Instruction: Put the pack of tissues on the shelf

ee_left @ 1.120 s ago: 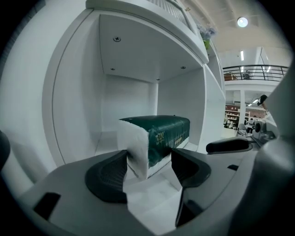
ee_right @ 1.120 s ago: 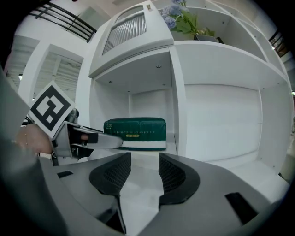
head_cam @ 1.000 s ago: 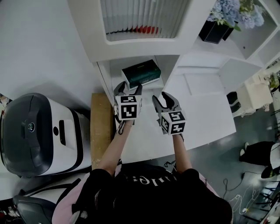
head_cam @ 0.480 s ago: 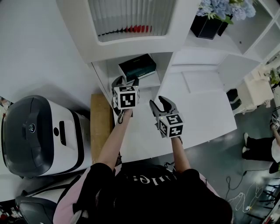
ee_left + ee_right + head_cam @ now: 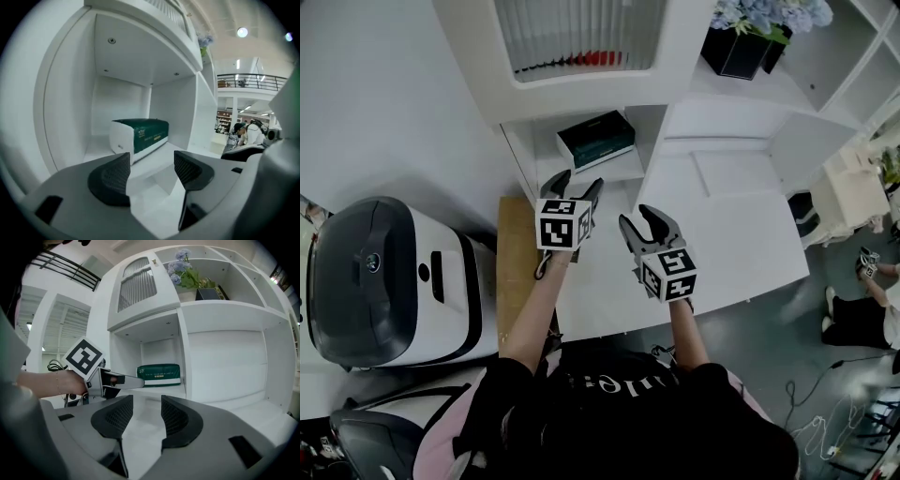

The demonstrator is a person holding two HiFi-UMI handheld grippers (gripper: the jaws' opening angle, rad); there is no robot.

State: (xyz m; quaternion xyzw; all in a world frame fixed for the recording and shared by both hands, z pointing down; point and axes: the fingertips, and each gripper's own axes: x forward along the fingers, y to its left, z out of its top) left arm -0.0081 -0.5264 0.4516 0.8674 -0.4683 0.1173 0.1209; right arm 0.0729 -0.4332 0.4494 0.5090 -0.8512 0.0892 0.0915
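Dark grey floor [image 5: 787, 342], round ceiling light [image 5: 242, 32], railed balcony [image 5: 255, 80]

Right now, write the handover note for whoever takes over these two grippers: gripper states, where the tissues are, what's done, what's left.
Left gripper: open, empty, in front of the shelf.
Right gripper: open, empty, beside it.
Pack of tissues: lying on the shelf, touched by neither gripper.
Done: pack placed and let go.
To do: seemingly nothing; just bring both grippers away.

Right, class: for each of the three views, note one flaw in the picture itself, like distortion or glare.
Head view: straight edges of the shelf bow. Left gripper view: round black border, ceiling lamp flares white. Right gripper view: same border, shelf lines curve.
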